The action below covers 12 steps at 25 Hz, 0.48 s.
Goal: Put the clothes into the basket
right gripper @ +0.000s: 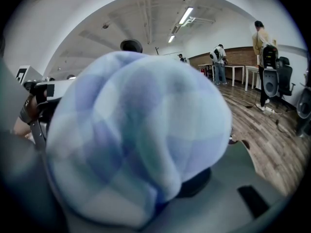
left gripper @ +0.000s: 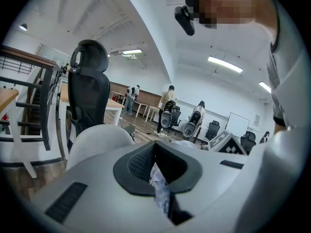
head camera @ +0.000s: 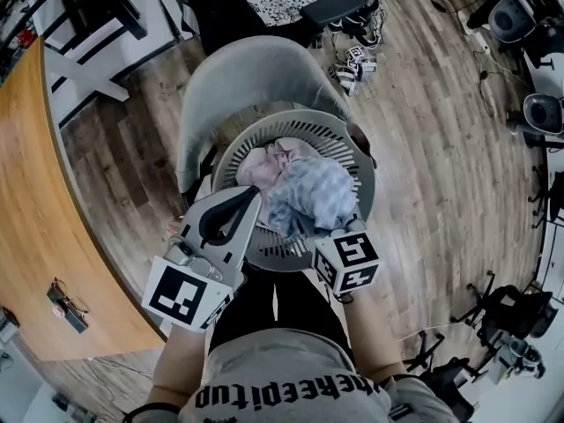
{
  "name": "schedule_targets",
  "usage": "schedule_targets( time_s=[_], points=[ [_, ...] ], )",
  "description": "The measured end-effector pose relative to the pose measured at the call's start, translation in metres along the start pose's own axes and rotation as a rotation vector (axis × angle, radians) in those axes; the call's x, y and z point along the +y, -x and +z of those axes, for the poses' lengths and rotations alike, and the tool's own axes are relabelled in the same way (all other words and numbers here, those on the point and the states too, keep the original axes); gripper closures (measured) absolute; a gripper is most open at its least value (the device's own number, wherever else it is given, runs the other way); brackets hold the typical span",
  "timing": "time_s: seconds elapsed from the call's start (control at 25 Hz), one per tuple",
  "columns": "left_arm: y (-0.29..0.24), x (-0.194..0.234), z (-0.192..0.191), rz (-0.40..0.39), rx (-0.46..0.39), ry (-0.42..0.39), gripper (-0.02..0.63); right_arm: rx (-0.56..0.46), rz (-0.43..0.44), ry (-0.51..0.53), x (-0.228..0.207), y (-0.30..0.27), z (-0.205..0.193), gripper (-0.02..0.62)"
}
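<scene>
L gripper (head camera: 254, 199): pale grey shell, blk pads. Its marker cube (head camera: 187, 296) has blk-and-wht squares. R gripper (head camera: 333, 236): its cube (head camera: 346, 263) has the same blk/wht pattern. Check cloth (head camera: 310, 192) betw. the two claws: soft blue-and-wht checks, faint teal tint in the R gripper view. Pink cloth (head camera: 257, 164) just past the L claw tip: pale pink. Basket (head camera: 291, 123) under both claws: lt grey, slotted. Chair (head camera: 256, 73) beyond the claws: grey. Floor (head camera: 432, 148) to the R of the R claw: brown wood planks. Table (head camera: 35, 210) to the L of the L claw: orange-tan wood.

Right jaws, seemingly, behind blue checked cloth (right gripper: 136, 140)
</scene>
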<state>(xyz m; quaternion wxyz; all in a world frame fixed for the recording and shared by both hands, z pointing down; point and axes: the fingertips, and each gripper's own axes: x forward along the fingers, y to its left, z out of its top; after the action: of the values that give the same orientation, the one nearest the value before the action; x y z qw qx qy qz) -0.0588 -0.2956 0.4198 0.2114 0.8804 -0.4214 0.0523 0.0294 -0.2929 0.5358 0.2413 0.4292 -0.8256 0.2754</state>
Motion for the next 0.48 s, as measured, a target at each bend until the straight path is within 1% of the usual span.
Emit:
schedule_targets(
  time_s=[0.48],
  points=[
    [-0.001,0.009,-0.026,0.003,0.029,0.021,0.592,0.097,-0.016,-0.045,-0.006,-0.027,-0.037,0.371]
  ],
)
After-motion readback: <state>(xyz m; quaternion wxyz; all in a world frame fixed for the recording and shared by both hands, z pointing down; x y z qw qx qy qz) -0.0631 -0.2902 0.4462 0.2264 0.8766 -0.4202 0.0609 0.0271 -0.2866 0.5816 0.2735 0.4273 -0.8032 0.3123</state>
